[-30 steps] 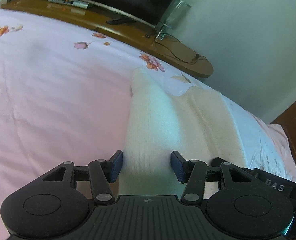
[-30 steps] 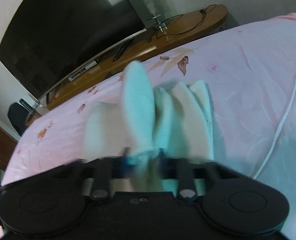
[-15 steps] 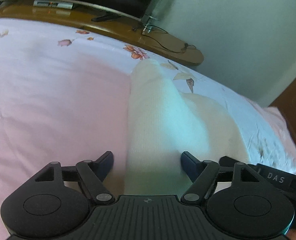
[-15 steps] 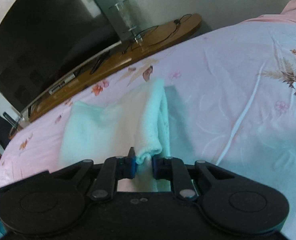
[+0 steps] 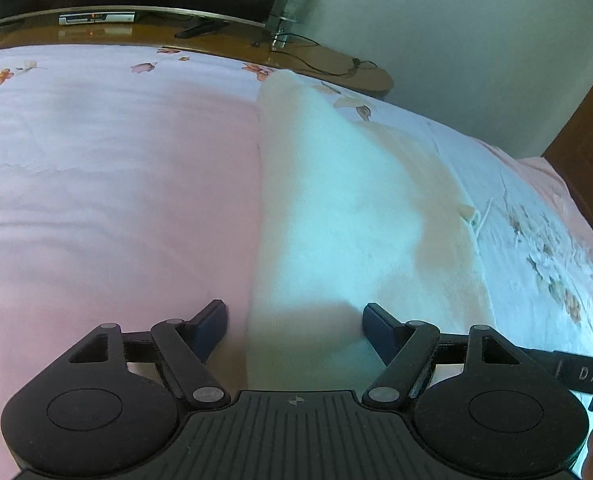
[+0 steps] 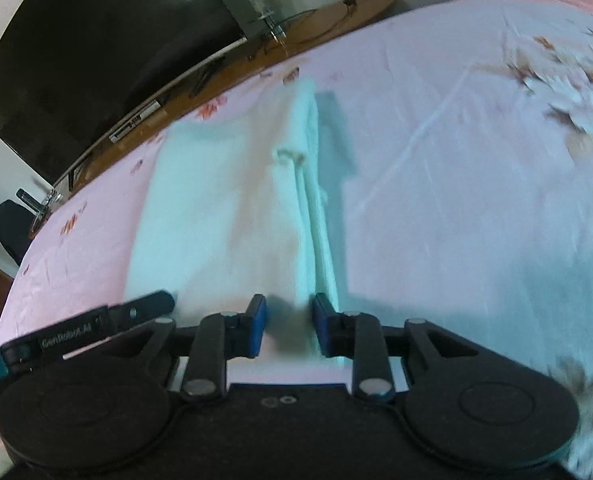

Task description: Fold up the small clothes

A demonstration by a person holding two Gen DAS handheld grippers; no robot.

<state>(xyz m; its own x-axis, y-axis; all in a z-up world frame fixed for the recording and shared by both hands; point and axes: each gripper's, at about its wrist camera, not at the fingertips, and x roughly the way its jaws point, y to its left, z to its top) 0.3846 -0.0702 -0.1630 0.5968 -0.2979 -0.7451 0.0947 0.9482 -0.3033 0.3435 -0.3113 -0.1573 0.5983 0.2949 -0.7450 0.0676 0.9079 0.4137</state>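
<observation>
The left gripper (image 5: 294, 322) stands wide open, gripping nothing, its pads either side of the near end of the white garment (image 5: 336, 208). The right gripper (image 6: 288, 326) is parted and empty over the cloth's folded edge. "DAS" and "GenRobot.AI" are legible on the tools. The garment lies lengthwise on the pink floral bedsheet (image 5: 108, 184); its far end is blurred. Beyond stand a wooden TV bench (image 5: 144, 34) and television (image 6: 92, 44)

Two low wrist views, shared garment (image 5: 336, 208) (bed (image 6: 436, 160) close below)
</observation>
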